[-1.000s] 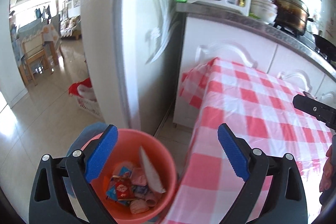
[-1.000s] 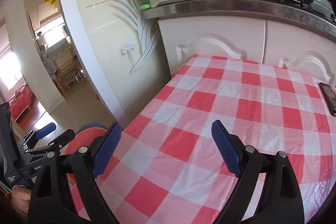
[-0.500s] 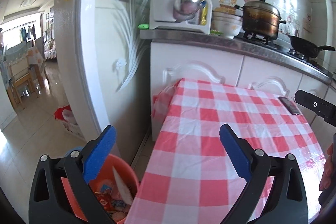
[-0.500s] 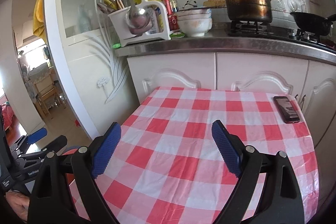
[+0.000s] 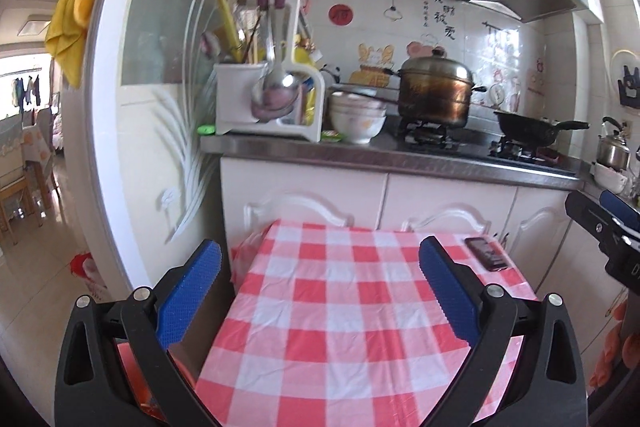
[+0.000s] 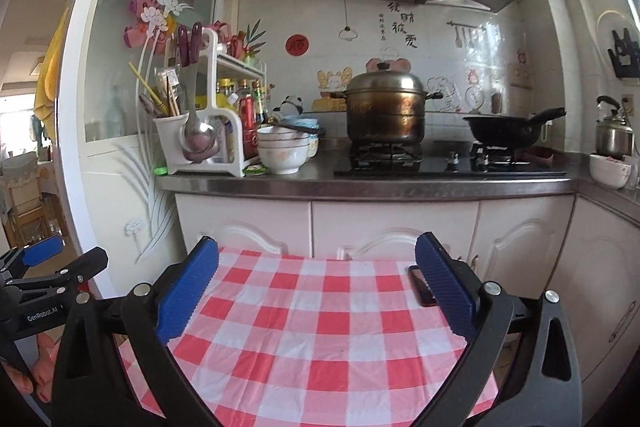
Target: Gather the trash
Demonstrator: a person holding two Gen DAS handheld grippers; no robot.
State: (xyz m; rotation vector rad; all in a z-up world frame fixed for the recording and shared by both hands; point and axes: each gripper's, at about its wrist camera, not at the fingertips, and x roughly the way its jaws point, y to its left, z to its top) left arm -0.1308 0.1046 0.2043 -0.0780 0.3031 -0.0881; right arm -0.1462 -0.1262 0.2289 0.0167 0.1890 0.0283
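Note:
My left gripper [image 5: 320, 259] stands open above the near end of the table [image 5: 340, 327], which has a red-and-white checked cloth. Nothing is between its blue pads. Only a sliver of the orange trash bin [image 5: 181, 377] shows behind its left finger at the table's left side, and the bin's contents are hidden. The jaws of my right gripper [image 6: 316, 251] are opening, with nothing between them, over the same table [image 6: 320, 327]. I see no loose trash on the cloth.
A dark phone [image 5: 486, 253] lies at the table's far right corner, partly behind a pad in the right wrist view [image 6: 420, 287]. Behind the table is a white cabinet with a counter [image 6: 360, 183] carrying a utensil rack, bowls, a pot and a pan.
Both views have pulled back and tilted up. The bin with its wrappers has slid almost out of the left view, and the counter and hood have come into sight. The right jaws have widened a little.

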